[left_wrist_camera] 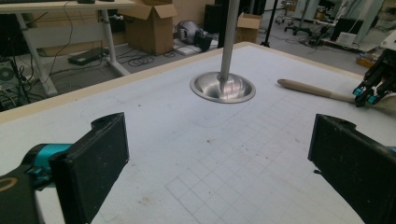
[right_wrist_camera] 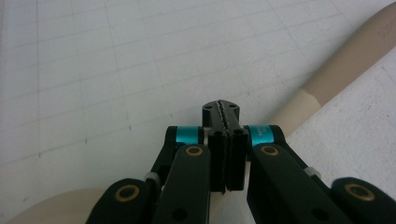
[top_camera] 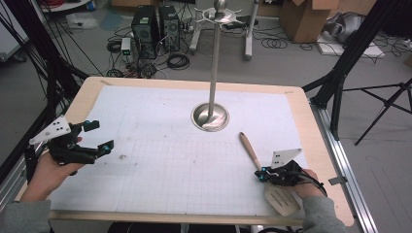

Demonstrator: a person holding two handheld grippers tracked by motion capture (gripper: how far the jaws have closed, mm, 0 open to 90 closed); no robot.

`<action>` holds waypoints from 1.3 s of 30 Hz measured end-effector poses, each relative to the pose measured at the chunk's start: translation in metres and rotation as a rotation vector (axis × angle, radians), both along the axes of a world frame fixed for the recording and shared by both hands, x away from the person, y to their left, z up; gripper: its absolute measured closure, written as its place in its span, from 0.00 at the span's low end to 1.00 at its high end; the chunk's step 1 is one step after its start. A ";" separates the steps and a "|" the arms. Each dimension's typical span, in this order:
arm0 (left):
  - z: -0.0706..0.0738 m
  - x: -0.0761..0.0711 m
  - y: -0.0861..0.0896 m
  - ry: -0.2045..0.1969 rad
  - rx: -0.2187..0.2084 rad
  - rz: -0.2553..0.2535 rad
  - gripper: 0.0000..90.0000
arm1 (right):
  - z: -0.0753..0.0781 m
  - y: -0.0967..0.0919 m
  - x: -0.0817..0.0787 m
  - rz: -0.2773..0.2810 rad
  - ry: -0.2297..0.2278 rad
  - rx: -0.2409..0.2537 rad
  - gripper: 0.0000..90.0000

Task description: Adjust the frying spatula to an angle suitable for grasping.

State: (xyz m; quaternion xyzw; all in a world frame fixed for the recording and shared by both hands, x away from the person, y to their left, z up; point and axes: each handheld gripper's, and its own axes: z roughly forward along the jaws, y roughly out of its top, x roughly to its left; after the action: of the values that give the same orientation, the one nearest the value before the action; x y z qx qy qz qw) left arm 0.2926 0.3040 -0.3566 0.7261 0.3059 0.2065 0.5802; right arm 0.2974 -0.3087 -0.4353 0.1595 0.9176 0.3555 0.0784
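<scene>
At the left edge of the pale gridded worktop (top_camera: pixel 160 160), the left hand-held gripper (top_camera: pixel 99 136) was held wide open and empty, well apart from the work. Right of centre stood a tall steel utensil stand with a round dished base (top_camera: pixel 210 117). On the near right lay a beige slotted spatula with a pale wooden handle (top_camera: pixel 250 148), its long axis running from far-left to near-right. The right hand-held gripper (top_camera: pixel 263 174) was the nearer one, lowered directly over the spatula's neck with its jaws shut together; whether the neck was actually pinched could not be told.
</scene>
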 end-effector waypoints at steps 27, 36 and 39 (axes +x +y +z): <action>-0.005 0.001 0.004 0.014 0.018 0.020 0.06 | 0.015 -0.022 0.002 -0.090 -0.074 0.069 1.00; -0.007 0.002 0.006 0.022 0.017 0.025 0.06 | 0.021 -0.003 0.025 -0.189 -0.097 0.095 1.00; -0.009 0.002 0.007 0.026 0.018 0.028 0.06 | 0.022 0.000 0.032 -0.207 -0.086 0.101 1.00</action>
State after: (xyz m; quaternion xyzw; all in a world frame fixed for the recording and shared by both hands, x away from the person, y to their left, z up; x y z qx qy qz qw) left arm 0.2945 0.3110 -0.3656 0.7296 0.3216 0.2078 0.5666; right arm 0.3292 -0.3082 -0.4137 0.2418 0.8729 0.3979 0.1457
